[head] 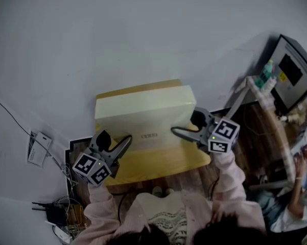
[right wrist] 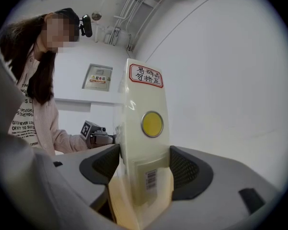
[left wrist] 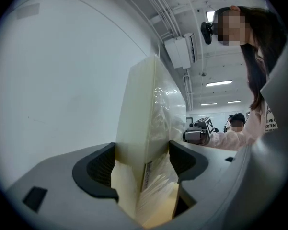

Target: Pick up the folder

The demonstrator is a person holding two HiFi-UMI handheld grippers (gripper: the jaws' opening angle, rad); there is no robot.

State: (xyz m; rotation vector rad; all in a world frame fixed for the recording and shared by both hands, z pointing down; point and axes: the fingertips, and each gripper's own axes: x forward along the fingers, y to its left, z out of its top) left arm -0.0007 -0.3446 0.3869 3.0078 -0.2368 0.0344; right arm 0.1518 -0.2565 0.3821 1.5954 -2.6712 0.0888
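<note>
Head view first: cream box-type folder (head: 143, 111) sits over the far half of the wooden table (head: 166, 165). The left gripper (head: 117, 139) and right gripper (head: 186, 125) pinch its opposite ends; can't tell if it's clear of the top.

Left gripper view: jaws clamped on the folder's edge. Pale sheets seem to show through the glossy clear side, how full I can't say.

Right gripper view: jaws closed on the spine end at the barcode sticker (right wrist: 151, 180), below a yellow disc (right wrist: 152, 123).

My guess is stiff, fairly light, slick plastic, so holding both ends suits it.
</note>
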